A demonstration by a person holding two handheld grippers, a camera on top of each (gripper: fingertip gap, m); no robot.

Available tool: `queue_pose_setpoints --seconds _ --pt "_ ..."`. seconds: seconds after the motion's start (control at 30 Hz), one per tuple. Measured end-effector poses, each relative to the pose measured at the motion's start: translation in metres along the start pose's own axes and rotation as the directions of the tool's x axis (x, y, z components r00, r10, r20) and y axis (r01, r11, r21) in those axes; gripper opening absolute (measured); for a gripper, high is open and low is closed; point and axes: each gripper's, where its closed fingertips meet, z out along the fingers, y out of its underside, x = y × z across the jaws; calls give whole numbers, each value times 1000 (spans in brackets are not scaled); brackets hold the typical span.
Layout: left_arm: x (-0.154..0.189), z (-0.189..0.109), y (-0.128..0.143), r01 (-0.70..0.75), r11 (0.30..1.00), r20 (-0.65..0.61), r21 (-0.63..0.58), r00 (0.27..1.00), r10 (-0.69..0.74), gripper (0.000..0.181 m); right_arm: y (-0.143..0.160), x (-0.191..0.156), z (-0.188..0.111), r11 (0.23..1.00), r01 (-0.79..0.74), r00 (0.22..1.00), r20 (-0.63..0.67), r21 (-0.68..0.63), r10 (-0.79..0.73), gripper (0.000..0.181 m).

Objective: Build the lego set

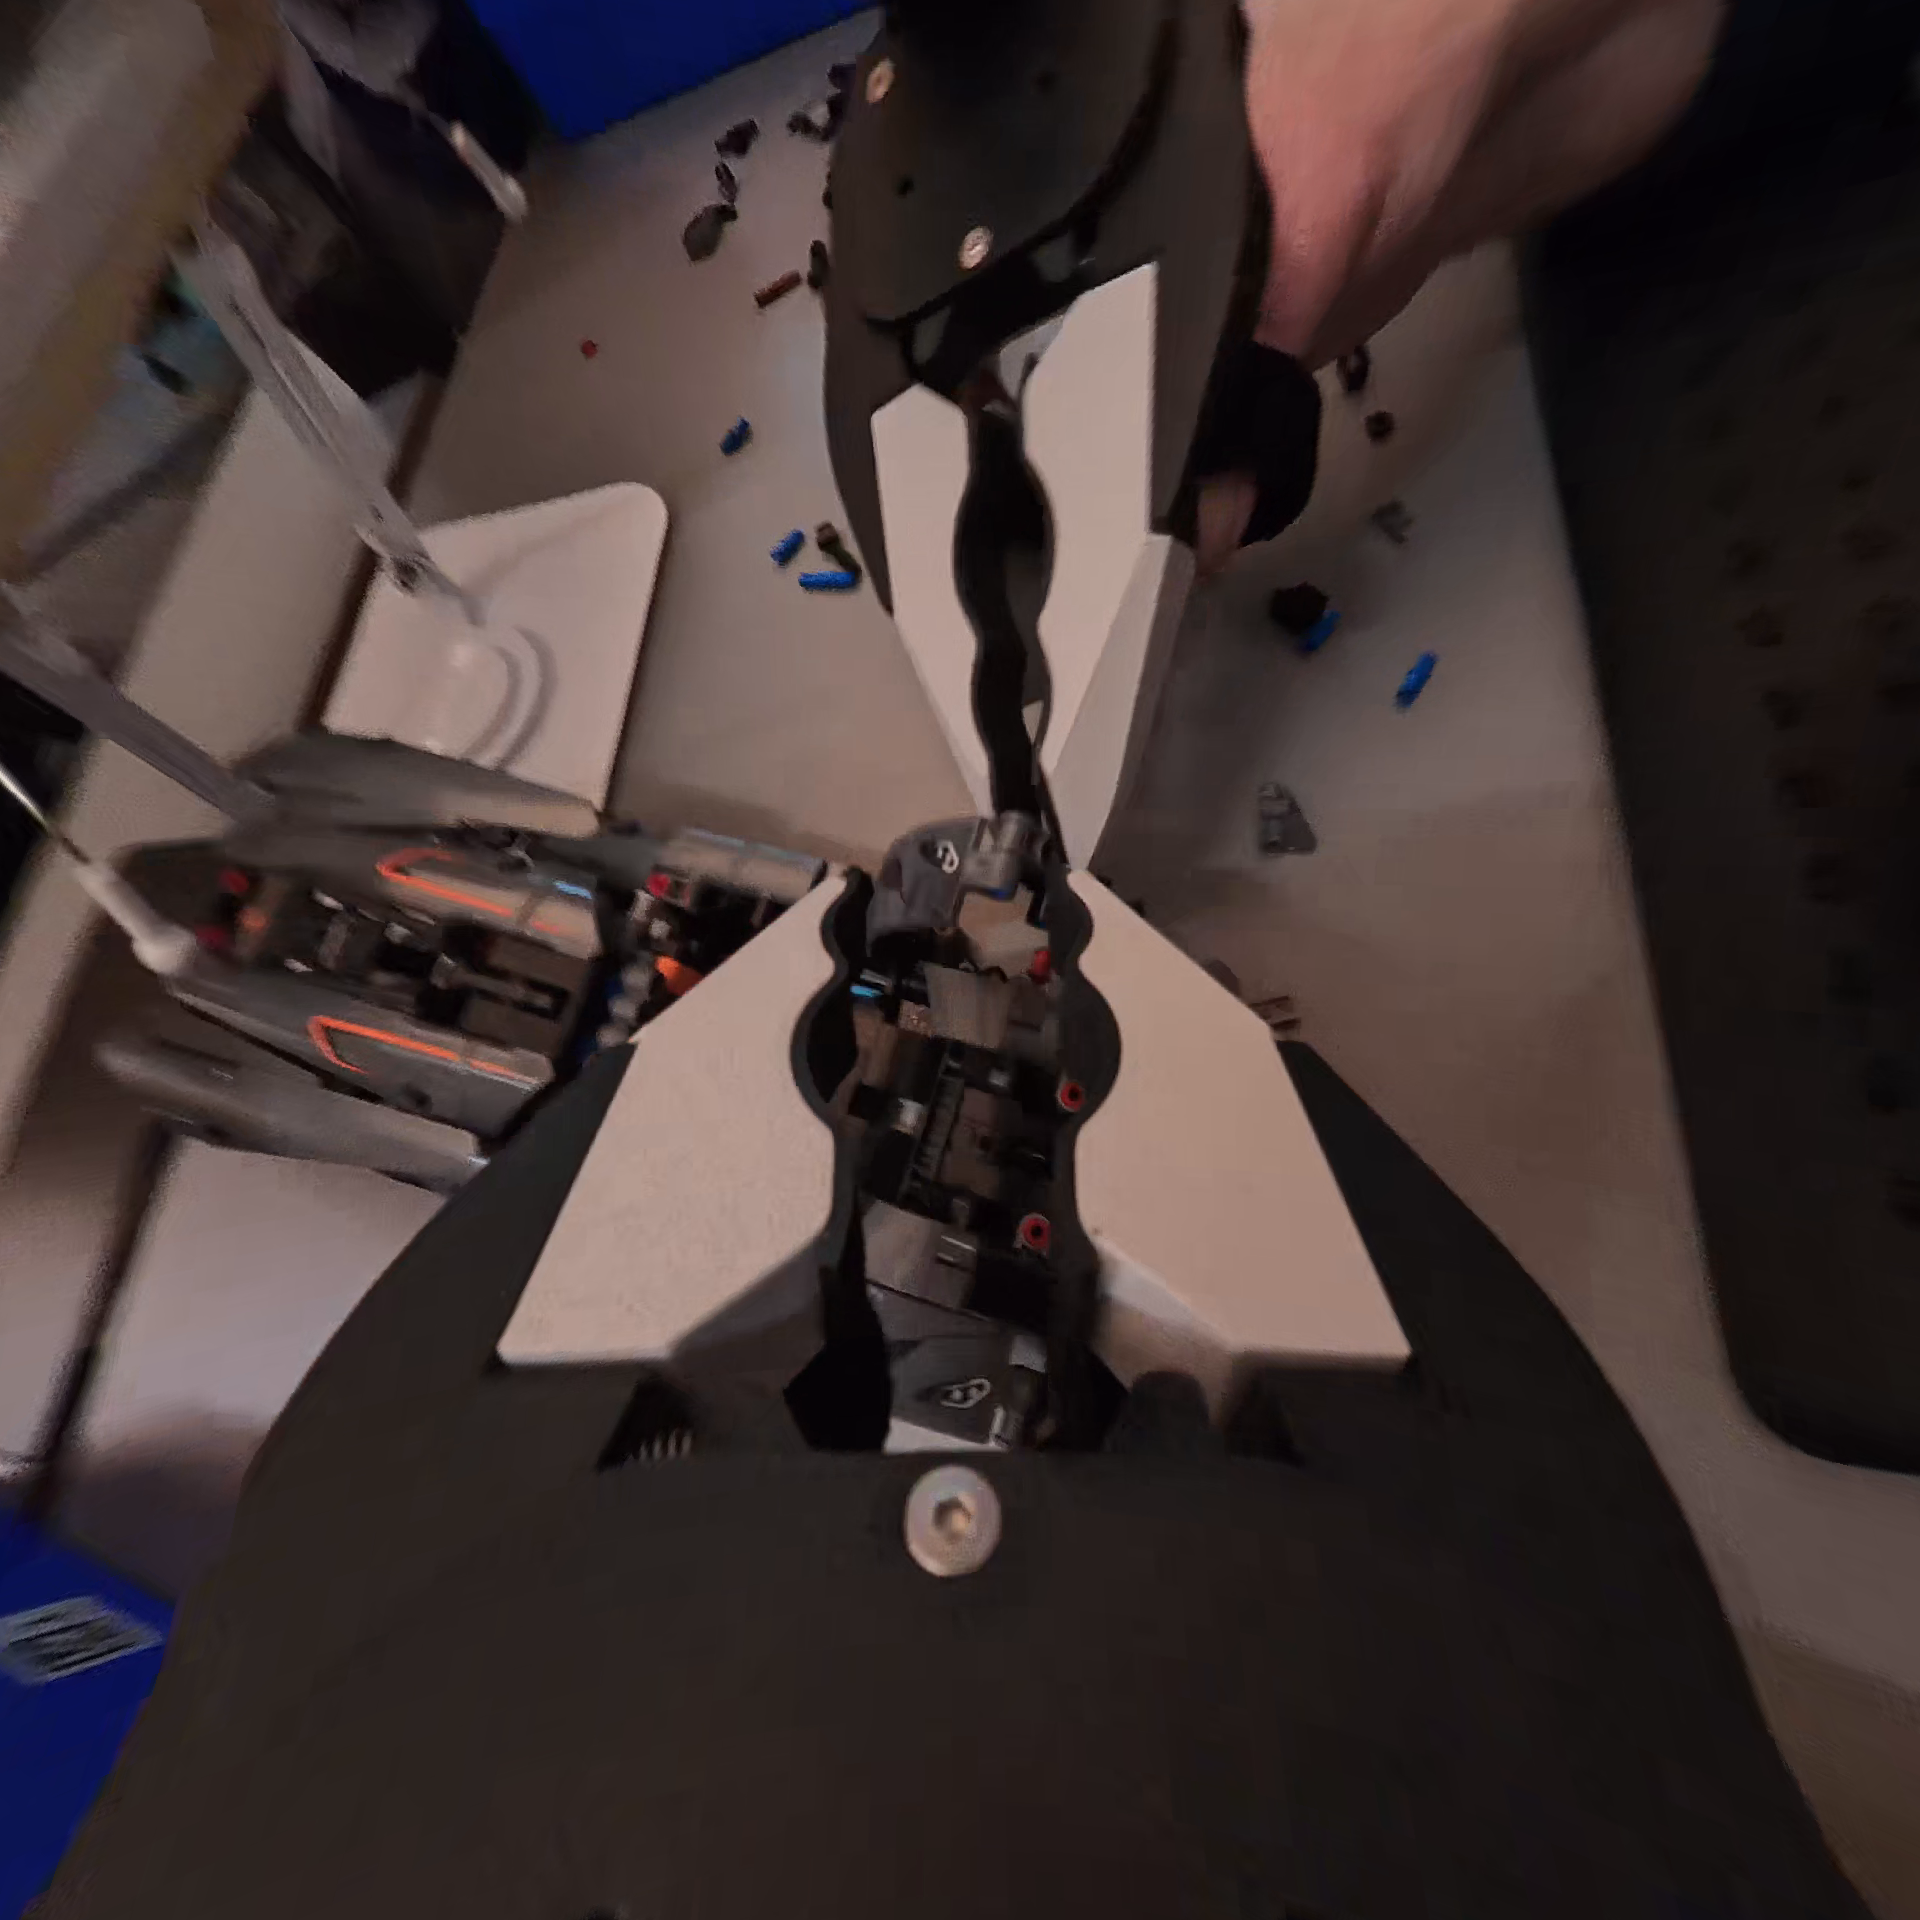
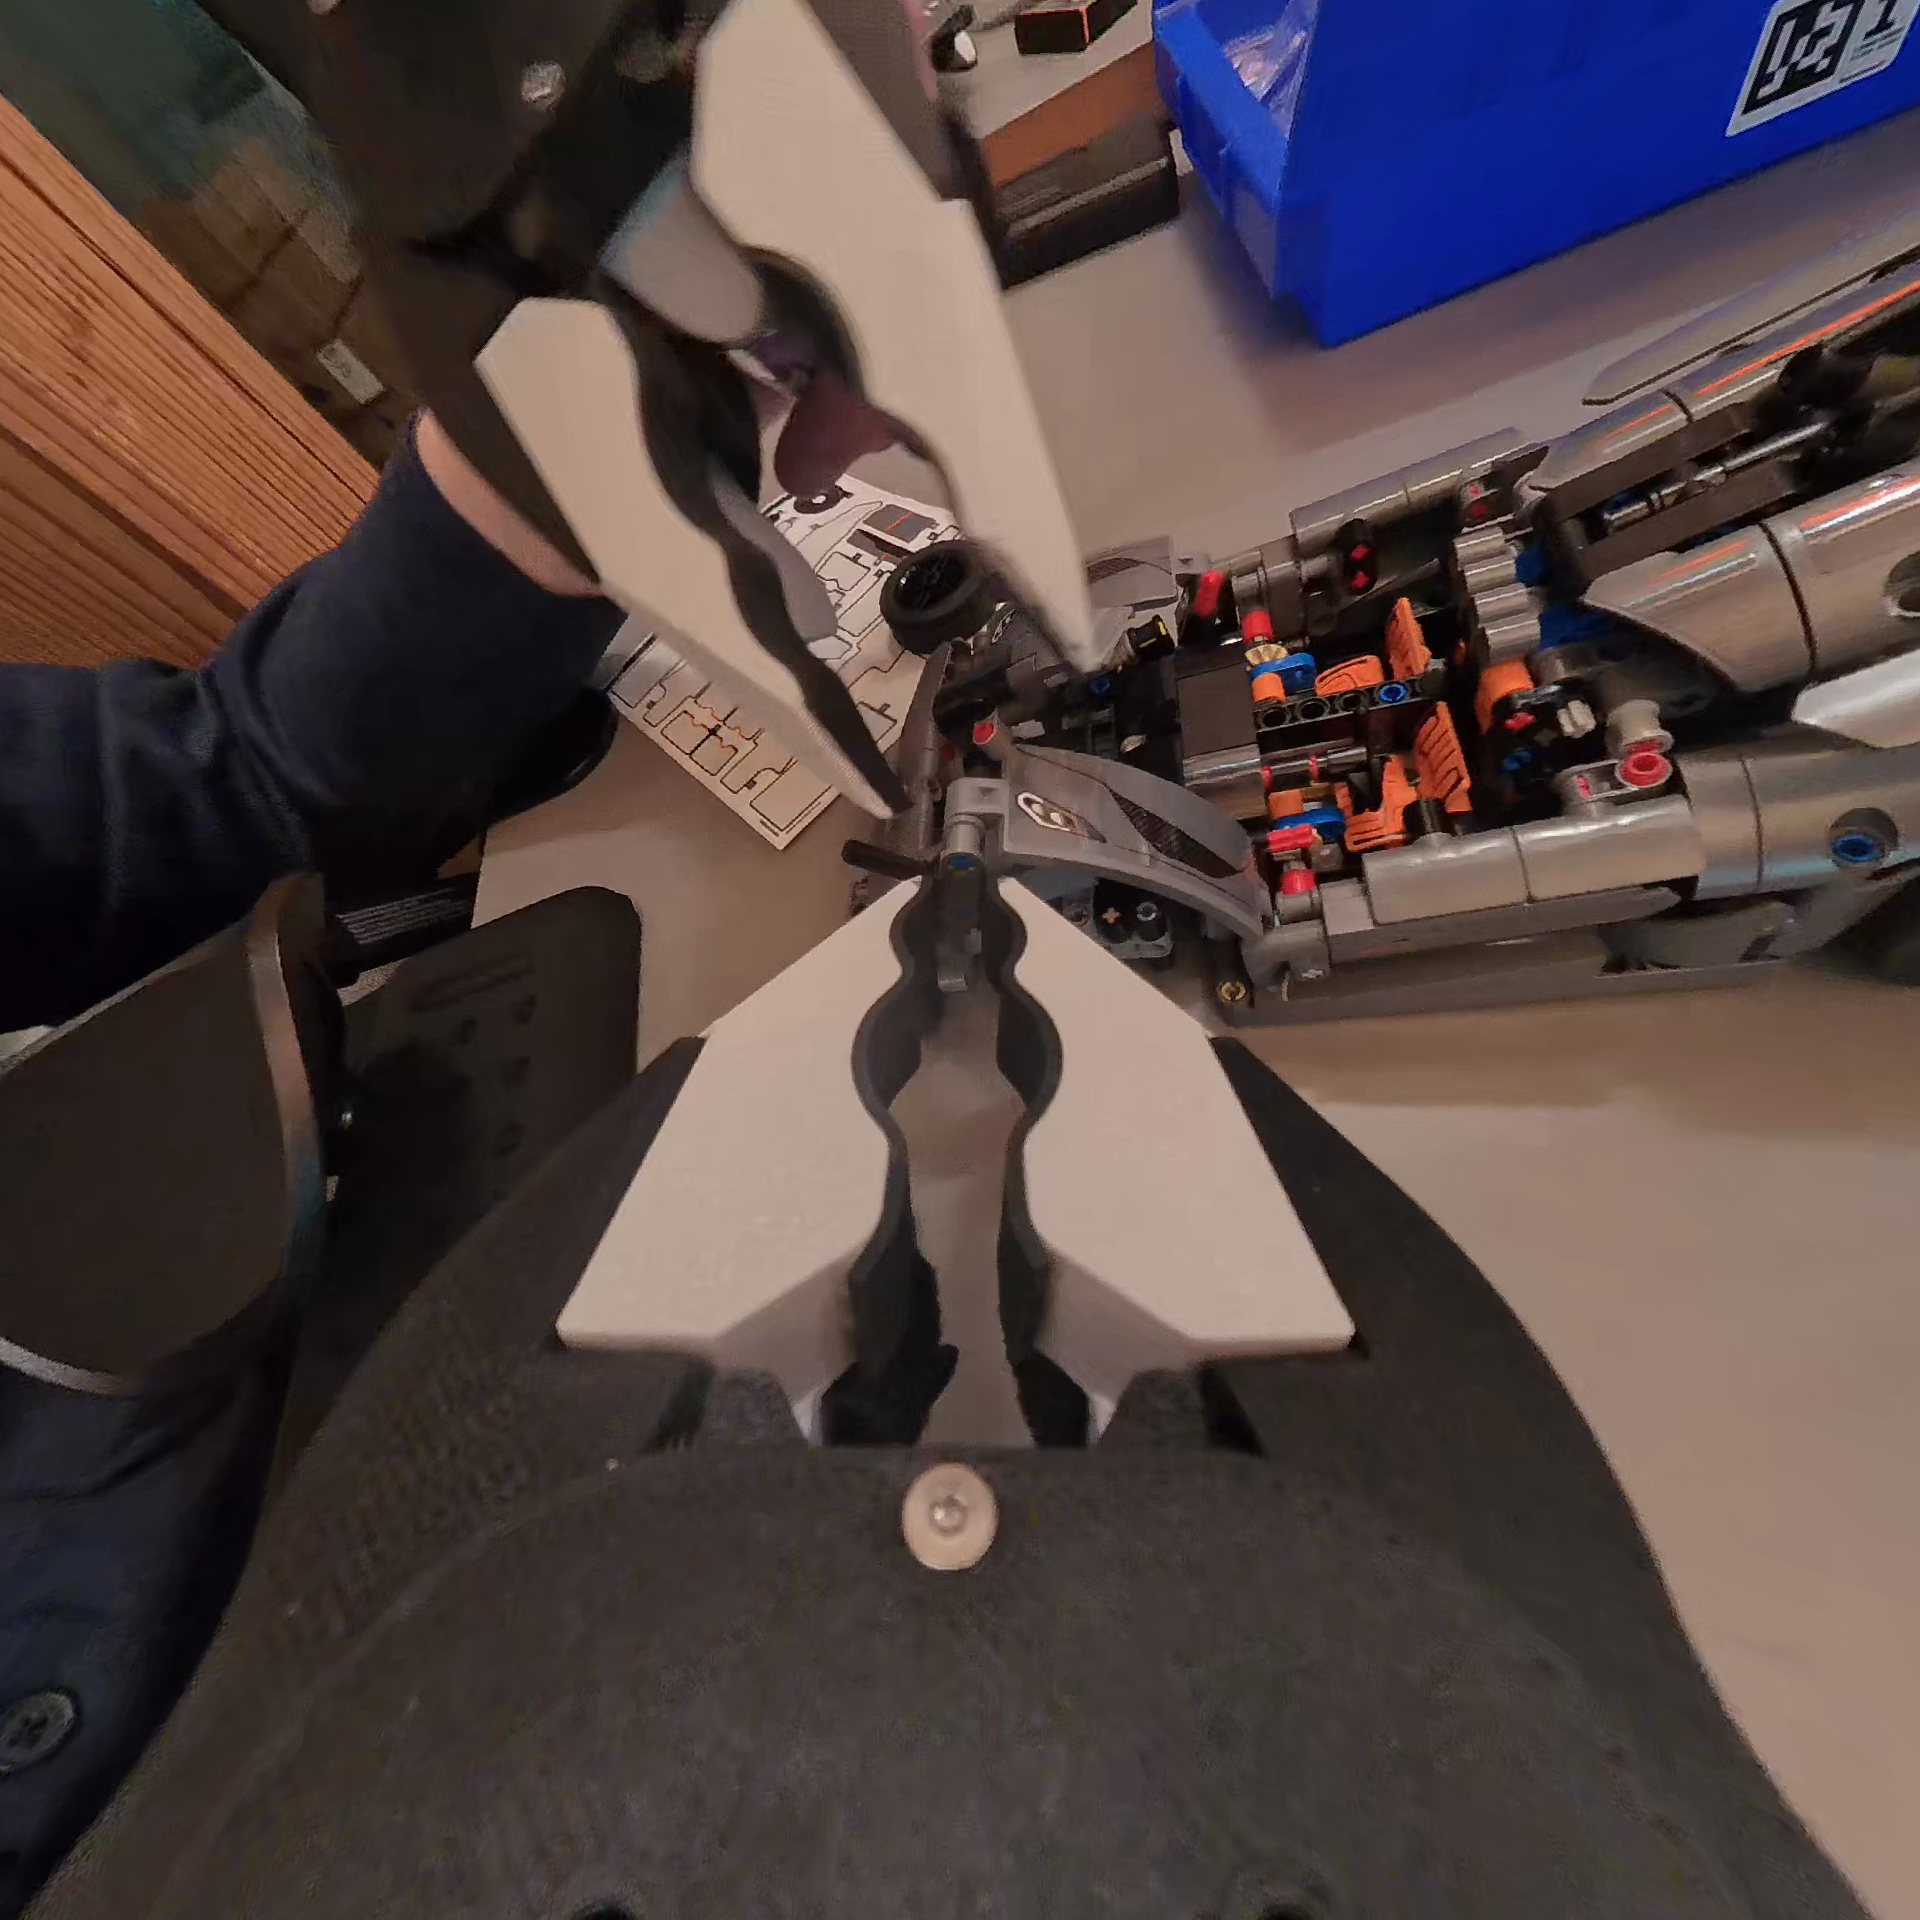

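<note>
Right tongs [image 2: 961,883] pinch a thin grey axle piece [image 2: 961,914] at the tips, nose on the car's front corner. Left tongs [image 2: 997,727] straddle the car model [image 2: 1455,748] from the opposite side, jaws narrow around the front end – looks like a bracing grip, though contact isn't clear. Car sits on the desk [image 2: 1558,1247], loose blue pins [image 1: 826,577] scattered nearby. My read: keep the left steady, push the axle straight along its hole – no twisting, or the curved grey panel [image 2: 1101,821] may pop.
</note>
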Motion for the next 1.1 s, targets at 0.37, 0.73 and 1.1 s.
queue_pose_setpoints --seconds 0.37,0.73,1.1 --pt "-8 14 3 -272 954 231 -129 927 296 9 -6 4 -8 994 -100 993 64 49 96 5" --pt "-13 15 1 -336 935 320 -109 879 353 7 -10 5 -12 984 -149 984 113 102 137 10" --pt "-16 19 -2 -366 921 368 -136 844 390 6 -10 11 -16 978 -172 982 98 120 161 4"
